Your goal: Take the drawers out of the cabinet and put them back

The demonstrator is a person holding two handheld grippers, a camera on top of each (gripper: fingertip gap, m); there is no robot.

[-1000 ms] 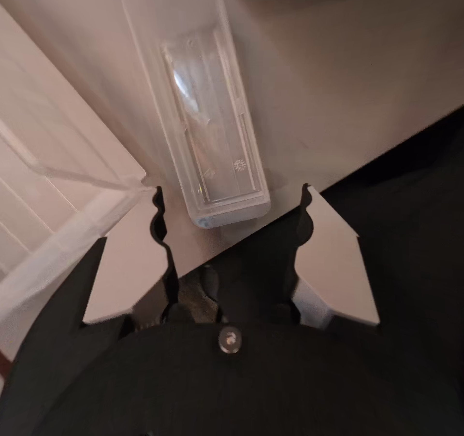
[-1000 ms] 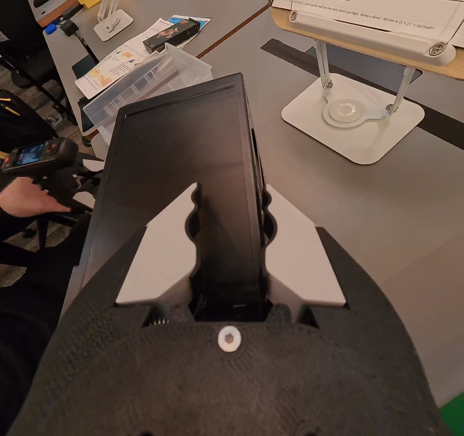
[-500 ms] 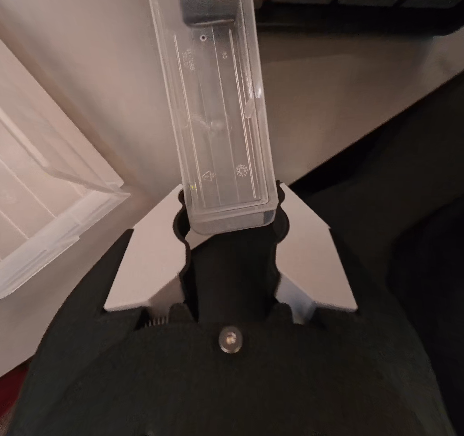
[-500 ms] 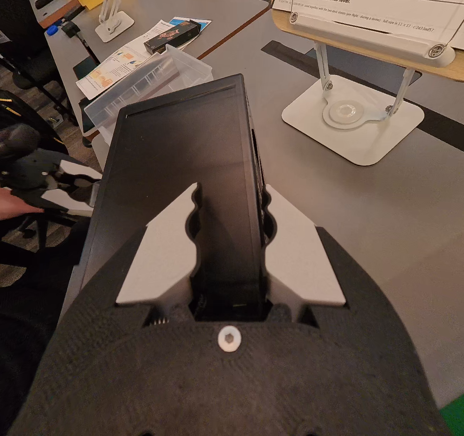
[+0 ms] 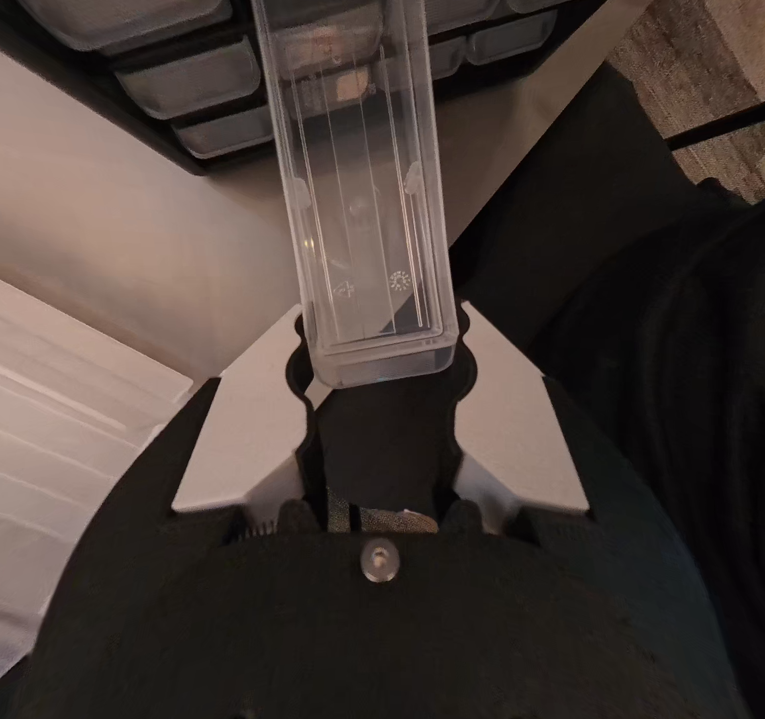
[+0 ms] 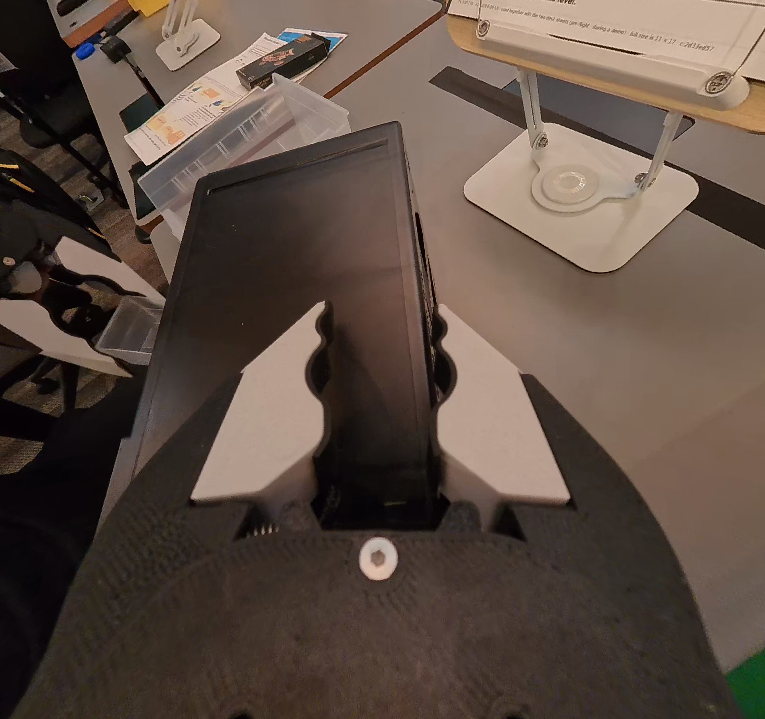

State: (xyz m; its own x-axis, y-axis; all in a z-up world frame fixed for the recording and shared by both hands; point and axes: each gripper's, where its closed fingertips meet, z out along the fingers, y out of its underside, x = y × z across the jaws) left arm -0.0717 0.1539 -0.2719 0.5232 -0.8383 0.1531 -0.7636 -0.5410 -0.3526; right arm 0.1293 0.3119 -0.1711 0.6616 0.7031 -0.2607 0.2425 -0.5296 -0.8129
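Gripping the near end of a clear drawer [image 5: 364,202], the left gripper [image 5: 381,351] is clamping its sides while the far end is reaching the cabinet [image 6: 298,277] front, among seated drawers. Right gripper [image 6: 383,368] is pinching the cabinet's top right edge, bracing it. Risk — the drawer looks skewed relative to the cabinet's slots, so it is likely jamming or catching a neighbour if pushed; the thin end grip could slip. Versus a second ago: the left jaws were wide and empty with the drawer lying on the table [image 5: 145,223] — now it is lifted at the cabinet. Right gripper is unchanged.
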